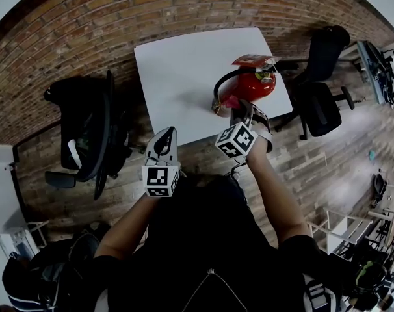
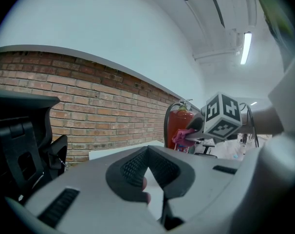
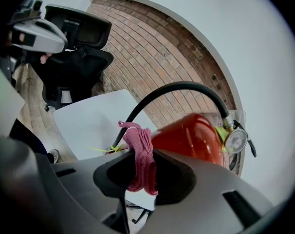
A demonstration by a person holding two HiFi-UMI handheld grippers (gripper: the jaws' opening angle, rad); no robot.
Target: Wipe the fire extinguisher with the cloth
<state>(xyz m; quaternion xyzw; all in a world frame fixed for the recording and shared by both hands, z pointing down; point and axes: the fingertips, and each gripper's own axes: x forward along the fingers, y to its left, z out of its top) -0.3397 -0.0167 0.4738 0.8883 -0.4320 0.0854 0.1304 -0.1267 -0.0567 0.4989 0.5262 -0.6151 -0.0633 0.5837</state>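
Note:
A red fire extinguisher with a black hose and a gauge stands near the right front corner of the white table. My right gripper is shut on a pink cloth, which it holds against the extinguisher's lower body. In the right gripper view the cloth hangs between the jaws, right in front of the red cylinder. My left gripper hovers at the table's front edge, left of the extinguisher. Its jaws are together and hold nothing.
A black office chair stands left of the table and another to its right. A brick wall runs behind the table. Wooden floor lies all around, with clutter at the far right.

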